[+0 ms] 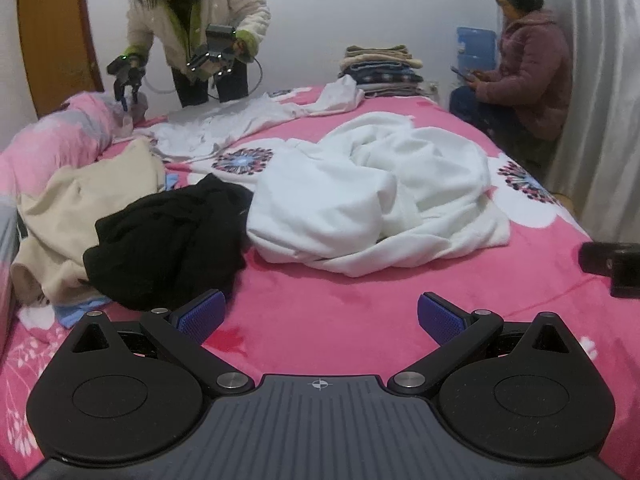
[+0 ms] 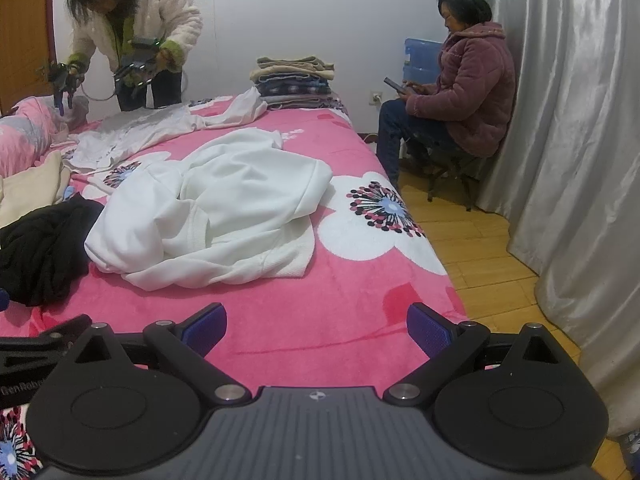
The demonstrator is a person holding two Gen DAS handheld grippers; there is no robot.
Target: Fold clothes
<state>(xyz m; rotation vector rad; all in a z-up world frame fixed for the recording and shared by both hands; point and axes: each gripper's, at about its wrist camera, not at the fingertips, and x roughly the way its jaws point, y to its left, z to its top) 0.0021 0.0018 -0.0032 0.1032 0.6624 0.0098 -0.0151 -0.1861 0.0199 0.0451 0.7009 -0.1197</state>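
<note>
A crumpled white garment (image 1: 380, 196) lies in the middle of the pink flowered bed (image 1: 320, 320); it also shows in the right wrist view (image 2: 216, 208). A black garment (image 1: 168, 240) lies heaped to its left, also in the right wrist view (image 2: 40, 252). A cream garment (image 1: 80, 208) lies further left. My left gripper (image 1: 320, 318) is open and empty above bare blanket, short of the clothes. My right gripper (image 2: 316, 330) is open and empty near the bed's front right part (image 2: 320, 320).
Another person (image 1: 192, 24) with two grippers works on a white garment (image 1: 240, 120) at the far side. A stack of folded clothes (image 1: 380, 68) sits at the far edge. A seated person (image 2: 460, 88), a curtain (image 2: 580, 160) and wooden floor (image 2: 480, 260) are to the right.
</note>
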